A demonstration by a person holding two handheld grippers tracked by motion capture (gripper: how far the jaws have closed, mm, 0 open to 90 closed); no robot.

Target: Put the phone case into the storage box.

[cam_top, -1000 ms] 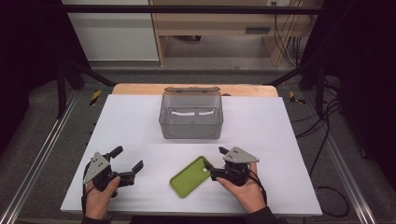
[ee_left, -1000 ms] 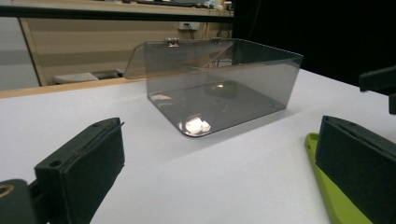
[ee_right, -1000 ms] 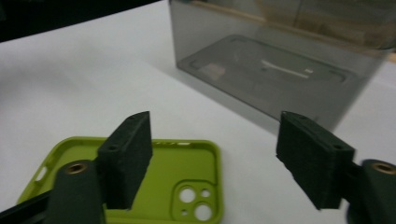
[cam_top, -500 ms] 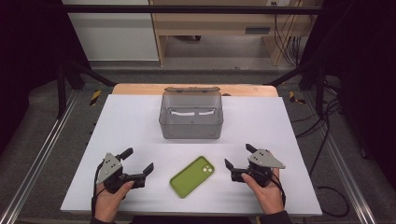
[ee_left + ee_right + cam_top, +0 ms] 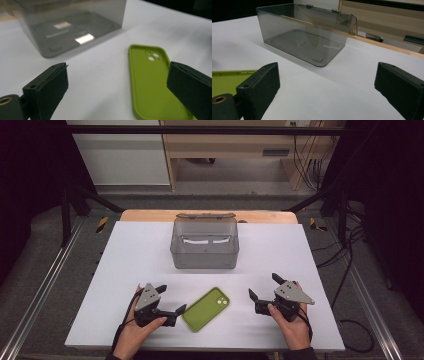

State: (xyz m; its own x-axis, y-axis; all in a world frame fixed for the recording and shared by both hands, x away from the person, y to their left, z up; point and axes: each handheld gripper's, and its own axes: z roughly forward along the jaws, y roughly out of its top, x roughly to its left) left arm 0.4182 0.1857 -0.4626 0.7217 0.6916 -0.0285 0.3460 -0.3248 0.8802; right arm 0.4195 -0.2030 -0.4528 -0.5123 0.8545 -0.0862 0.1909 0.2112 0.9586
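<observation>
A lime-green phone case (image 5: 206, 309) lies flat on the white table (image 5: 130, 250), camera cutout toward the far right. My left gripper (image 5: 172, 298) stands open just left of the case, one fingertip close to its edge. In the left gripper view the case (image 5: 152, 82) runs under the right jaw of that gripper (image 5: 117, 67) and is not pinched. My right gripper (image 5: 263, 285) is open to the right of the case, apart from it. Its jaws have just been opening and nothing is between them (image 5: 328, 65). The case's edge (image 5: 227, 80) shows beside its left jaw.
A smoky transparent plastic box (image 5: 204, 245) with its hinged lid swung back stands at the table's middle rear; it looks empty (image 5: 304, 35). A wooden strip (image 5: 210, 215) borders the table's far edge. Metal rails (image 5: 45, 285) run along both sides.
My right gripper let go of the case's right end and drew back to the right. My left gripper slid right, up to the case's left edge.
</observation>
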